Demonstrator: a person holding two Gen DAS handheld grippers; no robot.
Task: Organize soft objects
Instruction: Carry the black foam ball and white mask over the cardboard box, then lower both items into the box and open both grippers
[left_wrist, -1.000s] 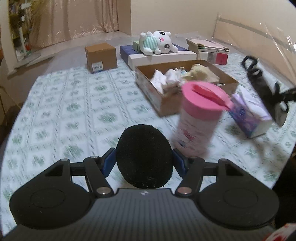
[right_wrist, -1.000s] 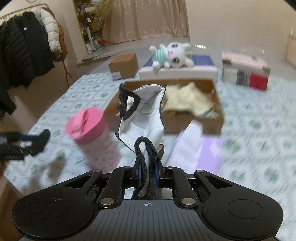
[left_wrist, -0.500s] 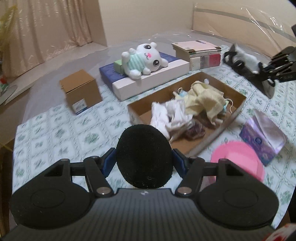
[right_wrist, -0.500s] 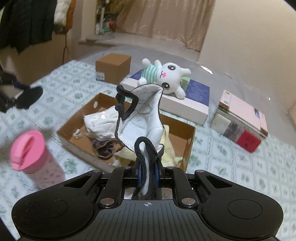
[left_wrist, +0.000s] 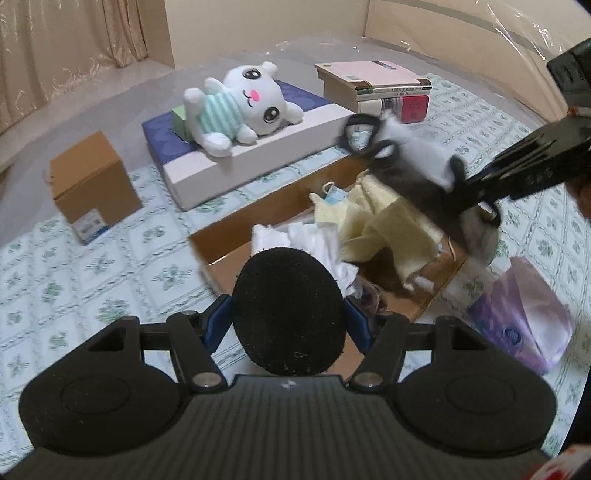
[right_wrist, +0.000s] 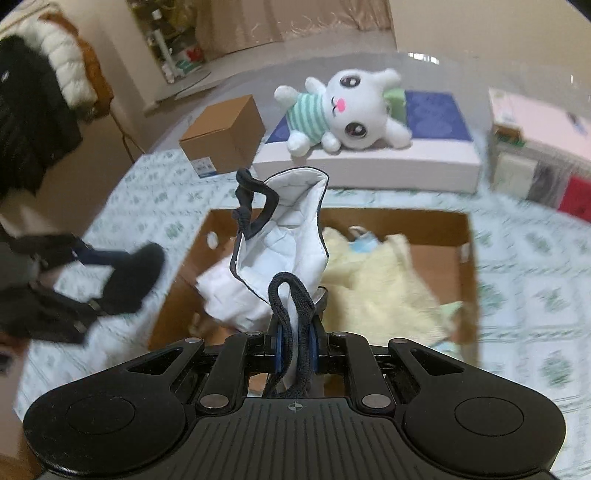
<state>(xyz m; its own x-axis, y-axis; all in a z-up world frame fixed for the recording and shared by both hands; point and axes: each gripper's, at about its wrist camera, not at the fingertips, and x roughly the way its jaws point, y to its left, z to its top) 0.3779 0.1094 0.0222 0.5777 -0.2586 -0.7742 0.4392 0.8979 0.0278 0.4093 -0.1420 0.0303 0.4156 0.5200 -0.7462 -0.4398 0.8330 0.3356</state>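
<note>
My left gripper (left_wrist: 289, 326) is shut on a black round foam pad (left_wrist: 288, 299), held between its blue pads just in front of the open cardboard box (left_wrist: 221, 236). The right wrist view shows that pad (right_wrist: 129, 277) at the box's left side. My right gripper (right_wrist: 295, 341) is shut on a white face mask with black ear loops (right_wrist: 291, 229), which stands up above the box (right_wrist: 388, 216). In the left wrist view the mask (left_wrist: 410, 147) hangs over the box's far right part. White cloths (left_wrist: 314, 240) and a yellow towel (right_wrist: 388, 280) lie inside.
A white plush bunny (left_wrist: 240, 107) lies on a flat blue and white box (left_wrist: 258, 155) behind. A small brown carton (left_wrist: 92, 181) stands at the left, stacked books (left_wrist: 373, 85) at the back right, a purple tissue pack (left_wrist: 517, 325) right of the box. Coats (right_wrist: 33, 110) hang far left.
Both grippers have swept across the table to the cardboard box, each keeping its load. The pink canister has dropped out of both views. The mask now hangs over the box.
</note>
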